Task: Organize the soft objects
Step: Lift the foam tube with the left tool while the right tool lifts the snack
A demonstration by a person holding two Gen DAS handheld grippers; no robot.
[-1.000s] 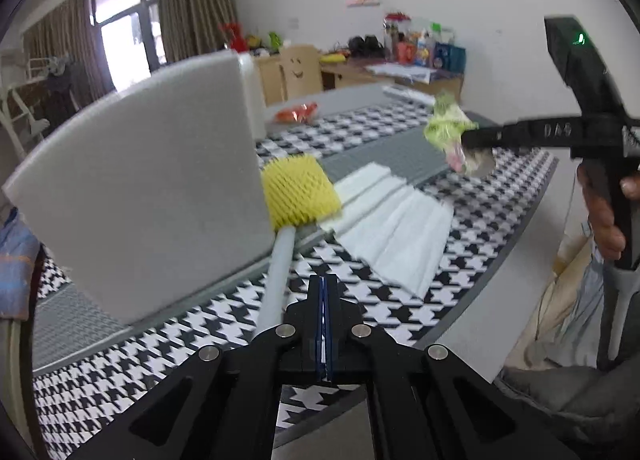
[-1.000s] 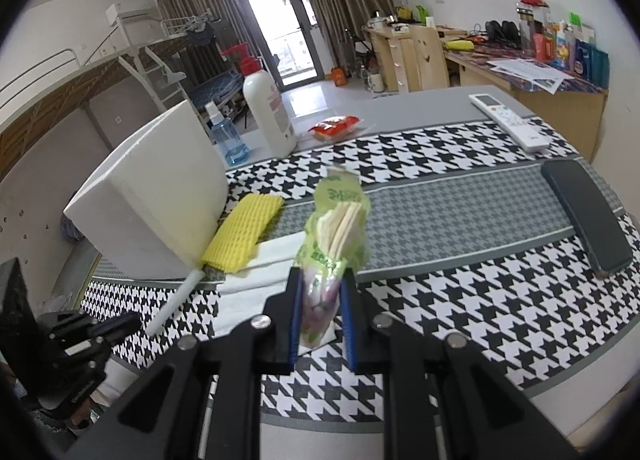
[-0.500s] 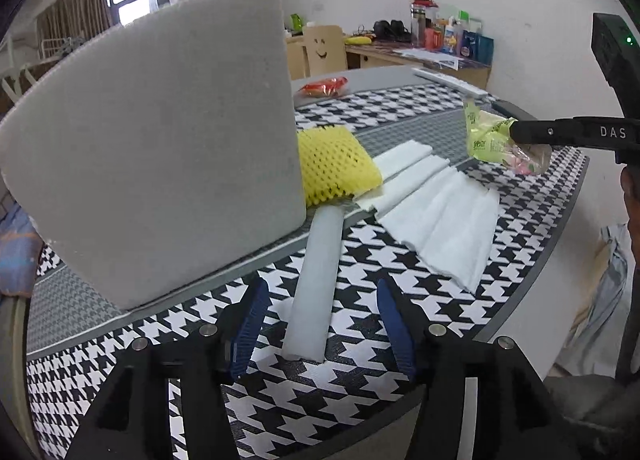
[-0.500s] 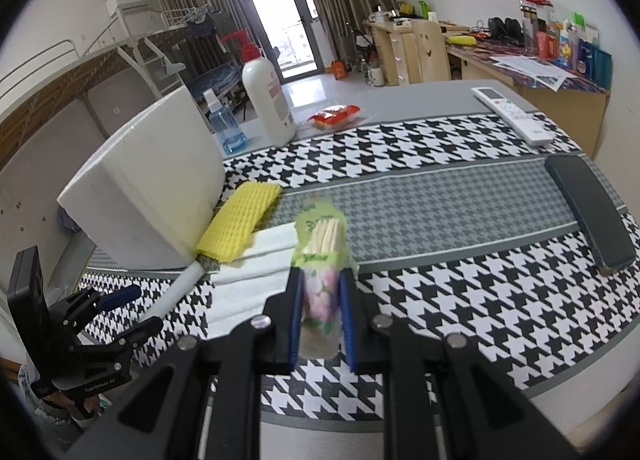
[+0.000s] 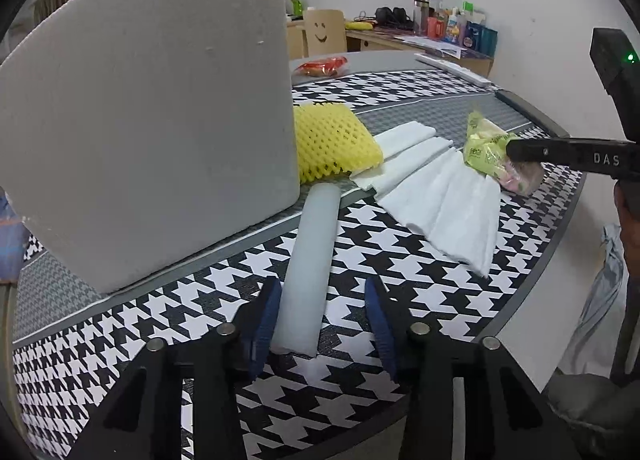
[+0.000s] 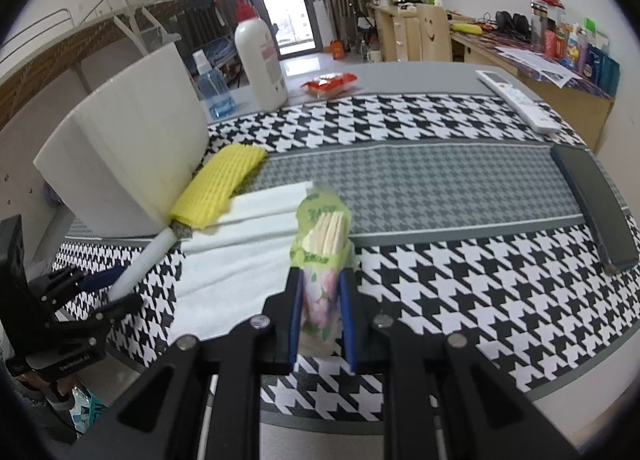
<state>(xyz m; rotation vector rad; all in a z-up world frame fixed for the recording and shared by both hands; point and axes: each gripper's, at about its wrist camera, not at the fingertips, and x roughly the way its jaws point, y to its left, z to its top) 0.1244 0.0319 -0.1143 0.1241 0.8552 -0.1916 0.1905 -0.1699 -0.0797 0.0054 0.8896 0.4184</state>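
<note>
Left hand-held gripper (image 5: 320, 320) closing around foam tube (image 5: 310, 260) (right hand-held gripper (image 6: 322, 312) clamps tissue pack (image 6: 320, 260)).

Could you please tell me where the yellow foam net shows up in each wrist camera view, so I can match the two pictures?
Left wrist view: the yellow foam net lies just left of centre, beside the big white foam block.
Right wrist view: the net lies left of centre, again beside that block.
Shared landmark: the white foam block.
</note>
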